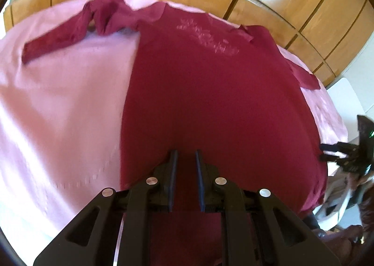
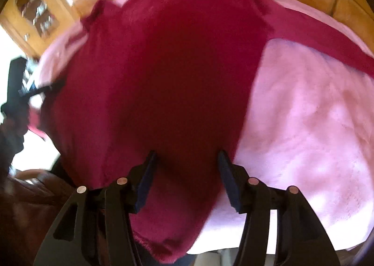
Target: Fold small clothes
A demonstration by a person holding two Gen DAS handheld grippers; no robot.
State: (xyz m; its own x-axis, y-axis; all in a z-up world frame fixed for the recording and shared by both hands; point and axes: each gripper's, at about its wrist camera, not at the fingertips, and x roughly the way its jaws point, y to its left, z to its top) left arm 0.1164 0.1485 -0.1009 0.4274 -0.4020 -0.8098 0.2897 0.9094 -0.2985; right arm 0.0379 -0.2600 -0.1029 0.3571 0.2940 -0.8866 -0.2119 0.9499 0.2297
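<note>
The dark red long-sleeved top lies spread on the pink cloth, 1 sleeve bunched toward 10 o'clock. Left gripper hovers over the hem, jaws narrowly parted, empty; right gripper spread wide. Pinch both hem corners evenly before lifting.

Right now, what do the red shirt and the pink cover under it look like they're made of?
Red shirt: looks like soft matte knit, probably cotton; it drapes limply and has a faded print.
Pink cover: seems a fuzzy, fleece-like blanket, with a mottled, plush-looking nap. Blur leaves both uncertain.
</note>
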